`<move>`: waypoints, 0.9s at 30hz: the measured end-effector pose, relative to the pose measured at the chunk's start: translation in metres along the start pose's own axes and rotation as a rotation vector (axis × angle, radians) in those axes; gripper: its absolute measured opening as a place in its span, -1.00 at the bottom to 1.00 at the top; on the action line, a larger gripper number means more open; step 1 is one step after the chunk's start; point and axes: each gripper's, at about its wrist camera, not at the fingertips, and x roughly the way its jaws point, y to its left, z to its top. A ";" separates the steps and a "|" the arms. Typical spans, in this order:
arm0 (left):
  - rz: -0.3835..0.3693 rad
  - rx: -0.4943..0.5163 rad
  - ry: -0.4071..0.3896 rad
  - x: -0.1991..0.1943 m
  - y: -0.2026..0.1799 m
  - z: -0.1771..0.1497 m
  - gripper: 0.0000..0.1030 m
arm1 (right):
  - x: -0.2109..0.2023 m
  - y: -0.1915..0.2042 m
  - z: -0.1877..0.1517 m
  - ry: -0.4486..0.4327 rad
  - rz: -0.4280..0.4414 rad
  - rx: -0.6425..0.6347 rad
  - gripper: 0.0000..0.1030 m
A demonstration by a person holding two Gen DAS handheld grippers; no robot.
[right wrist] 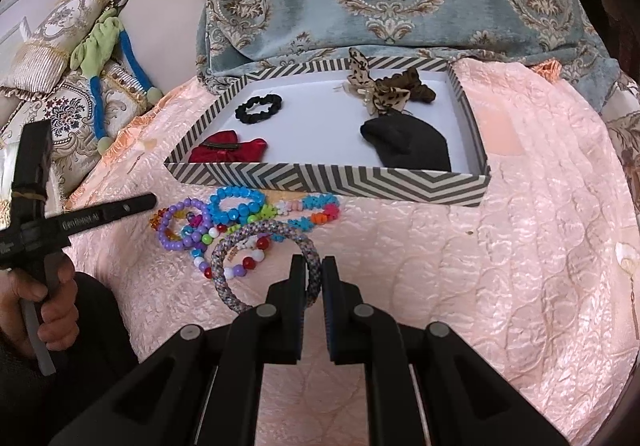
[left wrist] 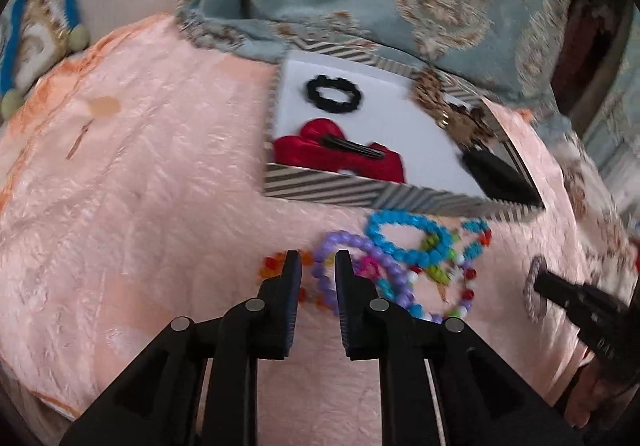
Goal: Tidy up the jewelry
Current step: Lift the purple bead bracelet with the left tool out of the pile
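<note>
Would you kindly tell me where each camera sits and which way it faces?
Left wrist: on the left gripper, looking down at the beaded bracelets; the right gripper shows at right.
Right wrist: on the right gripper, shut on the woven bangle; the left hand shows.
Shared: striped box, bracelets.

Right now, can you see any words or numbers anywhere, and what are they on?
Only one bit of writing shows: pale letters on the side of the left hand-held gripper in the right wrist view, too blurred to read.
Nothing readable shows on the striped box, the bracelets or the pink cloth.
</note>
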 end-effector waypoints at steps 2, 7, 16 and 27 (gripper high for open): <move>0.017 0.040 0.012 0.004 -0.010 -0.003 -1.00 | -0.001 0.000 0.000 0.000 0.000 0.001 -0.84; 0.069 0.047 0.033 0.017 -0.012 -0.003 -1.00 | -0.001 0.000 0.000 0.003 0.001 -0.001 -0.84; 0.074 0.056 0.023 0.022 -0.014 -0.004 -1.00 | 0.001 -0.002 -0.001 0.003 -0.014 -0.003 -0.84; -0.123 -0.002 -0.181 -0.029 -0.008 0.004 -1.00 | -0.017 -0.011 0.006 -0.092 -0.021 0.047 -0.84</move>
